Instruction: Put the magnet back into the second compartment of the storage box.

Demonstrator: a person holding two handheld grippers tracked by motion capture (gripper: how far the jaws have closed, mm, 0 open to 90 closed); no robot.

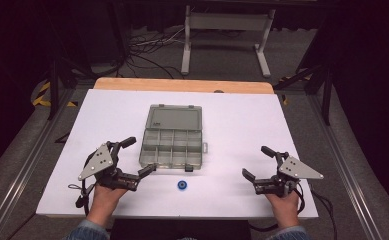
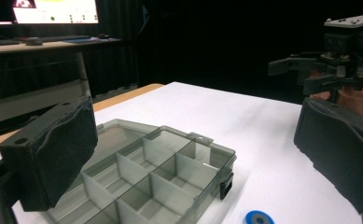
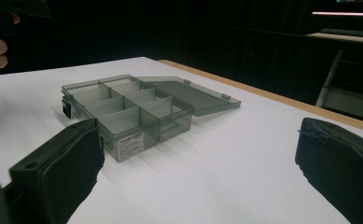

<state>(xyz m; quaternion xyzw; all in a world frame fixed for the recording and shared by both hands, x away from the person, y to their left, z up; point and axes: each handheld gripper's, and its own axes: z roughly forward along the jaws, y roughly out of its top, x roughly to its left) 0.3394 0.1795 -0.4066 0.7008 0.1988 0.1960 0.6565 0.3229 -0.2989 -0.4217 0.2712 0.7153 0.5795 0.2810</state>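
A grey see-through organiser box (image 1: 172, 148) lies in the middle of the white table, divided into several empty compartments, with its lid (image 1: 174, 117) folded open toward the far side. A small blue ring (image 1: 182, 185) lies on the table just in front of the box. My left gripper (image 1: 141, 155) is open at the box's front left corner, with one jaw near that corner and nothing between the jaws. My right gripper (image 1: 255, 161) is open well right of the box and holds nothing. The left gripper view shows the box (image 2: 156, 182) and the ring (image 2: 258, 218) between wide jaws.
The white board (image 1: 232, 120) covers a wooden table whose far edge (image 1: 182, 85) shows as a tan strip. A white stand (image 1: 227, 30) and cables lie on the floor beyond. Metal rails (image 1: 27, 165) run along both sides of the table.
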